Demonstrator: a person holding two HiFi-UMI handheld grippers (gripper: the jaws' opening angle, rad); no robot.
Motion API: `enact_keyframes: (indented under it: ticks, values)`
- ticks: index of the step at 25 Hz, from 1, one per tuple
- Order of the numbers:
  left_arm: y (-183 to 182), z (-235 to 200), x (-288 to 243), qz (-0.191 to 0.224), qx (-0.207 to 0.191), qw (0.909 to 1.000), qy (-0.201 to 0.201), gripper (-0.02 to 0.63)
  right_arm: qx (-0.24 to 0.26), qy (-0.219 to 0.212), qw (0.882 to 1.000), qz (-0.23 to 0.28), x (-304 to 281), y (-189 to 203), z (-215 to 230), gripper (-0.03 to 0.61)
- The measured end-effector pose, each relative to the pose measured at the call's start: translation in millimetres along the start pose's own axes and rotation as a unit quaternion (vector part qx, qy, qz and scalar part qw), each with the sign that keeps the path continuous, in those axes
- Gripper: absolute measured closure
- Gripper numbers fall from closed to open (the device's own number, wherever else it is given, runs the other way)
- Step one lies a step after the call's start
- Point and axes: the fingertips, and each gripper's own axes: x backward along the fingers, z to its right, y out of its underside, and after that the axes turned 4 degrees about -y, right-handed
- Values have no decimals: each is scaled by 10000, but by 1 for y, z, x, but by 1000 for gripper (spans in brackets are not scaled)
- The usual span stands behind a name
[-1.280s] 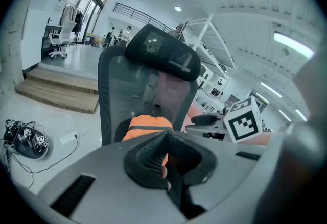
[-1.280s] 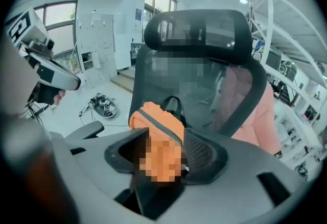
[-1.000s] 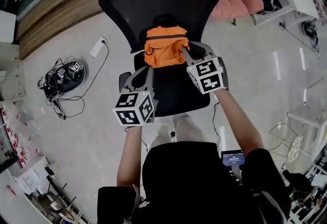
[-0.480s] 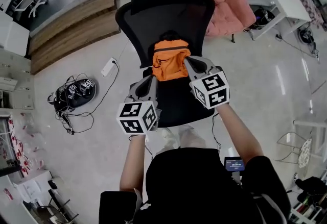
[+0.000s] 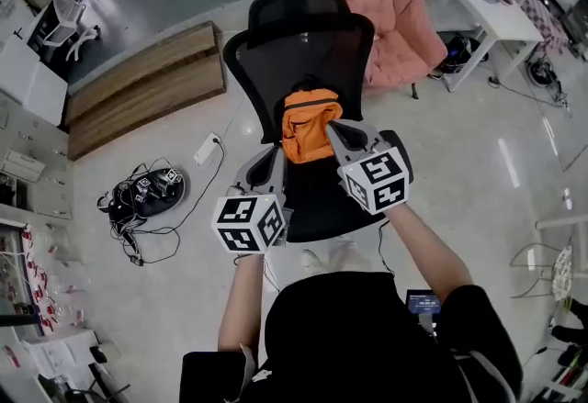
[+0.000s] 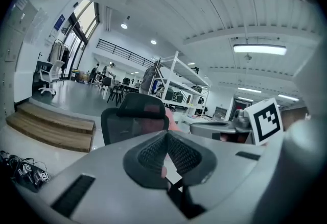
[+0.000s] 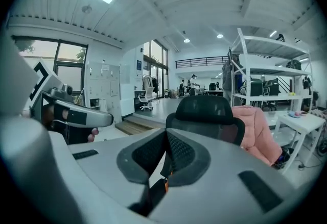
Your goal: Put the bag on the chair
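Note:
An orange bag (image 5: 308, 121) with a black top edge sits against the mesh back of a black office chair (image 5: 303, 43), over its seat; whether it rests on the seat is unclear. My right gripper (image 5: 333, 128) is at the bag's right side. Its pads are together in the right gripper view (image 7: 166, 139), with a black strap (image 7: 156, 192) and a bit of orange caught between the fingers. My left gripper (image 5: 274, 158) is at the bag's lower left corner. Its pads (image 6: 166, 139) are also closed, with a dark strap (image 6: 179, 200) running between them.
A pink armchair (image 5: 390, 11) stands behind the chair to the right, beside a white desk (image 5: 496, 6). Wooden steps (image 5: 147, 84) lie at the back left. A power strip (image 5: 206, 150) and a bundle of cables (image 5: 147, 195) lie on the floor to the left.
The head view has pulled back and tilted up, so chair, bag and grippers sit lower in it. Both grippers stay at the bag's sides.

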Motion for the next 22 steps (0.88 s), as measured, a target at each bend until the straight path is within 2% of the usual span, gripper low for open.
enact_keyframes:
  ticks: [9,22]
  values:
    - [-19,22,35,320,-304,9989,134,606,60,98,9992,375,31,-26,-22,577]
    - [-51,48,42,726,-287,9965,308,606,78,91,9972,734,56,-56,-18,577]
